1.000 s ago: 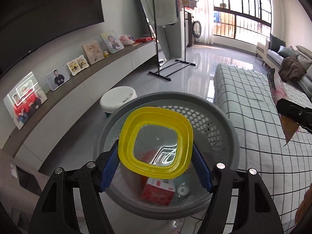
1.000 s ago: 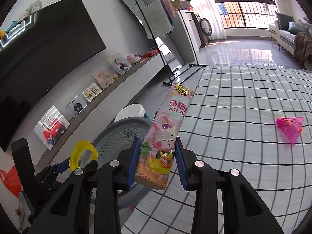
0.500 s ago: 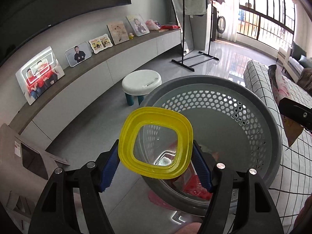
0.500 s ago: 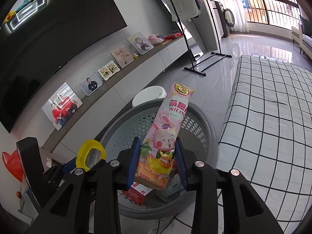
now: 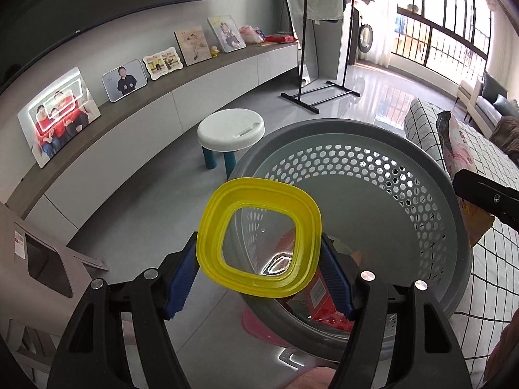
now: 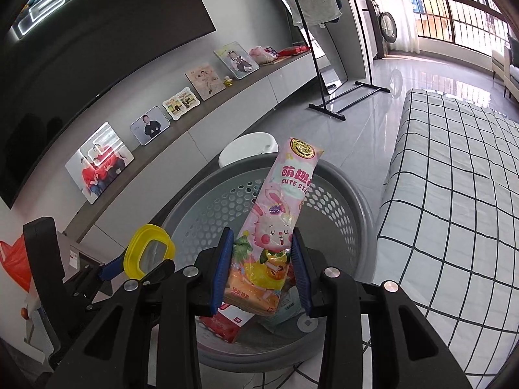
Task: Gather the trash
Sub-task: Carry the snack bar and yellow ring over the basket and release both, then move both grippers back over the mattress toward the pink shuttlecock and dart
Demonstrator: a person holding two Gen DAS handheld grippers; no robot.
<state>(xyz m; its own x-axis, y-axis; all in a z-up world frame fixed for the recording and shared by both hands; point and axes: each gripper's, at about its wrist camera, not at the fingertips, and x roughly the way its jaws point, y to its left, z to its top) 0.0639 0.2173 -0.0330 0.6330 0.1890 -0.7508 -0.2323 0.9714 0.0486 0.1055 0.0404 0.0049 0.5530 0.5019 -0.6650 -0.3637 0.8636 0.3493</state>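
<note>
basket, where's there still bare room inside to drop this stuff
Inside the basket, the far half of the floor, below the perforated wall, looks bare. The near side is crowded: red box and pale packet lie under the snack bag. The lid hangs by the left rim.

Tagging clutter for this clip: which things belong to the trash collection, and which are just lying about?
In the job:
yellow lid in left claw
pink snack bag in right claw
grey basket

Lying about:
white stool
photo frames
clothes rack

Your grey floor [image 5: 155, 201] carries the grey basket [image 5: 454, 291] and a white stool [image 5: 231, 128]. The checked bed [image 6: 454, 175] stands just beside the basket.
</note>
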